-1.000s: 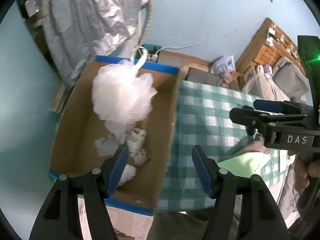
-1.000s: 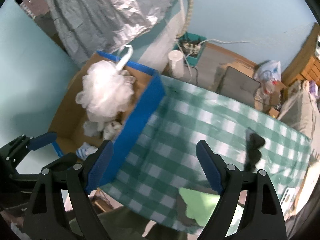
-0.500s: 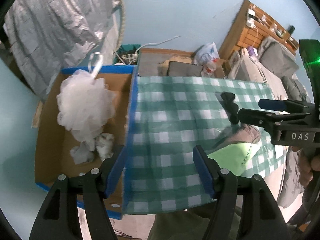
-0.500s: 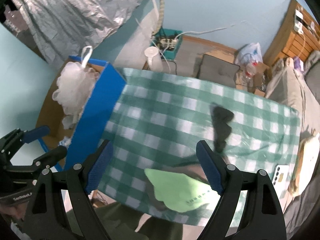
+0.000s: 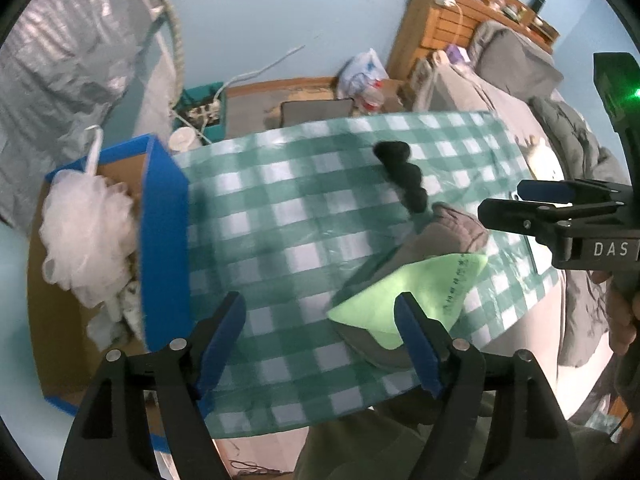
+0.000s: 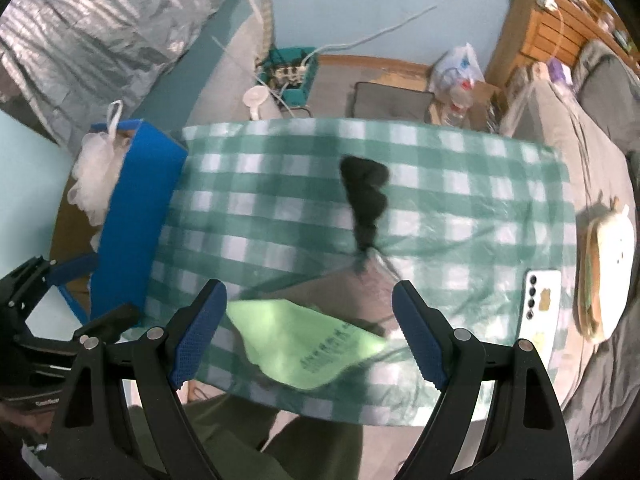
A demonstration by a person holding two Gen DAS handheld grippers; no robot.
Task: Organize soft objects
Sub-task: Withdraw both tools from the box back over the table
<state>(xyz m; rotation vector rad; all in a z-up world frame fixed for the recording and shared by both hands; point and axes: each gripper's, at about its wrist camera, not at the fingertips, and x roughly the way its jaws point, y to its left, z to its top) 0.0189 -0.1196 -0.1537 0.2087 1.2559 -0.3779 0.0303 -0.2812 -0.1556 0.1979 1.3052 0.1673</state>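
A light green cloth (image 5: 404,288) (image 6: 308,340) lies on a grey-brown cloth (image 5: 436,236) (image 6: 344,292) at the near edge of the green checked table (image 5: 288,216) (image 6: 460,200). A black fuzzy soft thing (image 5: 404,176) (image 6: 366,200) lies mid-table. A white mesh bath pouf (image 5: 86,232) (image 6: 94,176) and small white pieces sit in the blue-edged cardboard box (image 5: 164,236) (image 6: 132,208) at the table's left. My left gripper (image 5: 320,344) is open and empty above the near table edge. My right gripper (image 6: 308,332) is open and empty above the green cloth; it also shows at the right of the left wrist view (image 5: 532,208).
A white phone (image 6: 540,300) lies at the table's right edge, and a pale plush thing (image 6: 612,264) lies on the grey bedding (image 5: 516,64) beyond it. A power strip in a teal bin (image 6: 292,68), a plastic bag (image 6: 460,68) and a wooden shelf (image 5: 452,12) stand behind.
Both grippers have swung right, away from the box toward the table's middle. The green cloth and black soft thing have come closer to centre. Both grippers stay open and empty.
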